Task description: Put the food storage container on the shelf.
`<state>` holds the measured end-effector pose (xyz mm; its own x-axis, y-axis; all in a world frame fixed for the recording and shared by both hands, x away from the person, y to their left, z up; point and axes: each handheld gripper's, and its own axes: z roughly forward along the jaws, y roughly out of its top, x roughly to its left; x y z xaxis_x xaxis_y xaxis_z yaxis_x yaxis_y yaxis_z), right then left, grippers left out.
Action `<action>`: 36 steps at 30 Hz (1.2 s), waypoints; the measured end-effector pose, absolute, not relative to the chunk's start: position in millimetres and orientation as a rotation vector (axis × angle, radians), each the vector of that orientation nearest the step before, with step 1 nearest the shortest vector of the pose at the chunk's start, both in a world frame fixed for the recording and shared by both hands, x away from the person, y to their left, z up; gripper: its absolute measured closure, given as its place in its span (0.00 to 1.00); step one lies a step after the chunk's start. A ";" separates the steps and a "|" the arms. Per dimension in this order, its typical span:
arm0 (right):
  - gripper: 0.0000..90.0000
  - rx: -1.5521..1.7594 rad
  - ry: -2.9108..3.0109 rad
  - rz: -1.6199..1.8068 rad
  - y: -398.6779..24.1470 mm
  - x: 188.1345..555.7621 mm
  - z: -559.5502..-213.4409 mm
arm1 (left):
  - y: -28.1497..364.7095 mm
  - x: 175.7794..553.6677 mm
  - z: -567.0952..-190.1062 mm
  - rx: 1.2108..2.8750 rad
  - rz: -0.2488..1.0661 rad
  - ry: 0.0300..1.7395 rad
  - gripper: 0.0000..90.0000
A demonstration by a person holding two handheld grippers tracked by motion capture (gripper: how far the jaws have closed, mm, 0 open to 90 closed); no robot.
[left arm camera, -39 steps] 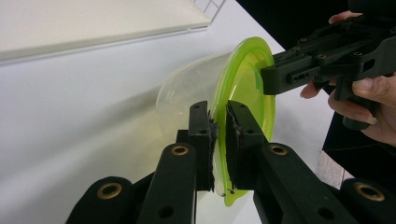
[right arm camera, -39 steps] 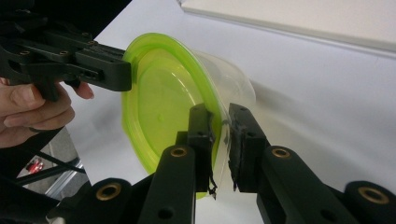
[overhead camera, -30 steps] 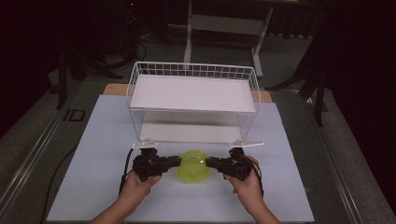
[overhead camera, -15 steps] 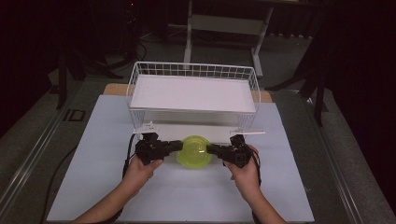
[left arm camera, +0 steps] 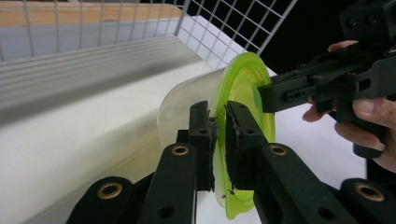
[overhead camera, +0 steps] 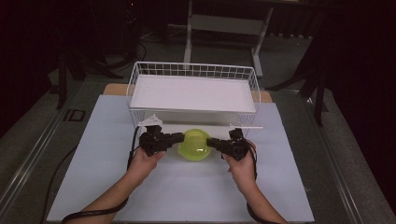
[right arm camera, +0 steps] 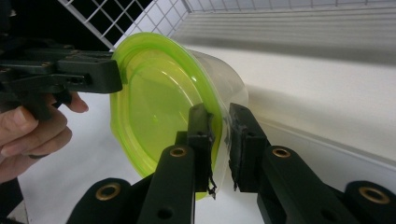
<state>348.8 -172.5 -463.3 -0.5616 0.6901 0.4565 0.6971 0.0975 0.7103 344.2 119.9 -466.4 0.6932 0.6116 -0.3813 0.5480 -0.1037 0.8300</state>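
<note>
Both hands low at near edge. Left gripper (overhead camera: pixel 175 138) and right gripper (overhead camera: pixel 213 141) each pinch opposite rim of round clear plastic container with lime-green lid (overhead camera: pixel 195 144) — jaws clamped on lid edge. Container between them, equally near both, on white table sheet (overhead camera: pixel 93 158). Just beyond — white wire basket (overhead camera: pixel 194 70), stiff grid walls, flat white floor.

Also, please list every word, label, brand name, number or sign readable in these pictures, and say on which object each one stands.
No readable text in the three views.
Green lidded container: no print or label visible.
White wire basket: no tag visible.
Dark square mark beside the white mat: too small and blurred to read.
</note>
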 end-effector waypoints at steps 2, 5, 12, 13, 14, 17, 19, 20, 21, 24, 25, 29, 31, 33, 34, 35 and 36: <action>0.89 -1.482 -2.318 -1.506 -172.3 352.0 -465.5 | 119.1 347.1 -468.4 1.753 0.077 0.936 0.92; 0.89 -1.508 -2.308 -1.502 -171.0 357.5 -468.3 | 117.7 349.9 -471.0 1.750 0.106 0.940 0.92; 0.89 -1.546 -2.309 -1.480 -167.0 369.2 -473.1 | 118.0 360.6 -477.7 1.734 0.108 0.978 0.92; 0.88 -1.553 -2.303 -1.478 -166.3 370.9 -473.6 | 117.9 363.1 -478.5 1.734 0.107 0.985 0.91; 0.88 -1.567 -2.290 -1.469 -165.8 373.3 -474.7 | 117.5 364.3 -479.1 1.734 0.112 0.988 0.91; 0.88 -1.597 -2.268 -1.468 -165.0 377.4 -477.6 | 115.3 369.2 -480.7 1.739 0.141 0.991 0.91; 0.88 -1.613 -2.257 -1.472 -164.8 379.5 -479.4 | 112.6 370.3 -481.0 1.745 0.176 0.988 0.91; 0.88 -1.619 -2.254 -1.469 -165.0 380.9 -480.2 | 112.2 370.6 -481.6 1.743 0.185 0.983 0.91; 0.88 -1.622 -2.249 -1.473 -165.0 382.0 -480.9 | 111.6 370.5 -482.7 1.743 0.202 0.982 0.91; 0.88 -1.625 -2.248 -1.467 -163.8 384.5 -483.9 | 111.0 369.7 -485.8 1.742 0.220 0.987 0.90; 0.88 -1.626 -2.251 -1.464 -163.5 384.9 -484.7 | 111.4 369.2 -488.0 1.738 0.217 0.991 0.90; 0.88 -1.620 -2.285 -1.449 -162.3 384.5 -487.9 | 112.8 369.2 -498.0 1.710 0.192 1.014 0.90; 0.88 -1.628 -2.263 -1.456 -162.9 385.4 -488.5 | 114.7 372.5 -500.7 1.669 0.132 1.049 0.90; 0.88 -1.634 -2.228 -1.470 -164.4 387.4 -489.7 | 115.4 374.9 -503.7 1.636 0.106 1.067 0.90; 0.88 -1.636 -2.216 -1.477 -164.8 387.7 -490.2 | 115.9 376.3 -504.8 1.624 0.094 1.083 0.90; 0.88 -1.638 -2.207 -1.483 -164.7 388.0 -490.4 | 116.7 377.8 -505.5 1.621 0.087 1.087 0.90; 0.88 -1.642 -2.201 -1.486 -164.5 388.2 -490.4 | 117.3 379.1 -506.1 1.617 0.083 1.090 0.90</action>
<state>388.2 -164.5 -490.4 -0.4466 0.7321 0.5143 0.7505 -0.0064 0.6608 379.1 117.3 -506.1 0.5696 0.6741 -0.4703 0.5952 0.0564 0.8016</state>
